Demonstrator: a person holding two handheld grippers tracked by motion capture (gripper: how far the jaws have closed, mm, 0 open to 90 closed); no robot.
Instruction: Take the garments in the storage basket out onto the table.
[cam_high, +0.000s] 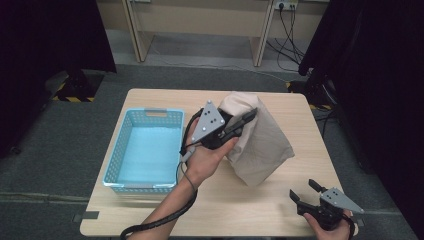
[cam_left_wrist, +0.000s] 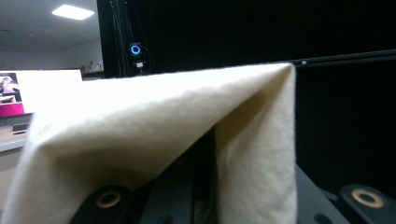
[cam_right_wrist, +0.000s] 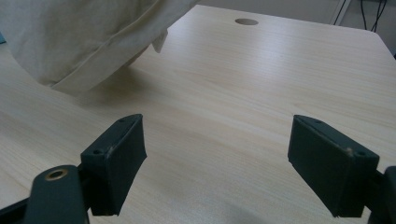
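So the left gripper (cam_high: 239, 125) has its jaws clamped on a fold of the beige cloth (cam_high: 260, 145), holding it up off the desk (cam_high: 280, 210) just right of the blue basket (cam_high: 145, 150). The cloth hangs from the jaws down and away from the basket, its lower end near or on the desk, can't tell which. The basket sits right beside the left hand, so that's the nearer one for a drop-in. The right gripper (cam_high: 306, 191) rests low, well clear of the basket, jaws wide with nothing in them. In the left gripper view the cloth (cam_left_wrist: 154, 135) drapes over the jaws, hiding the pinch itself.
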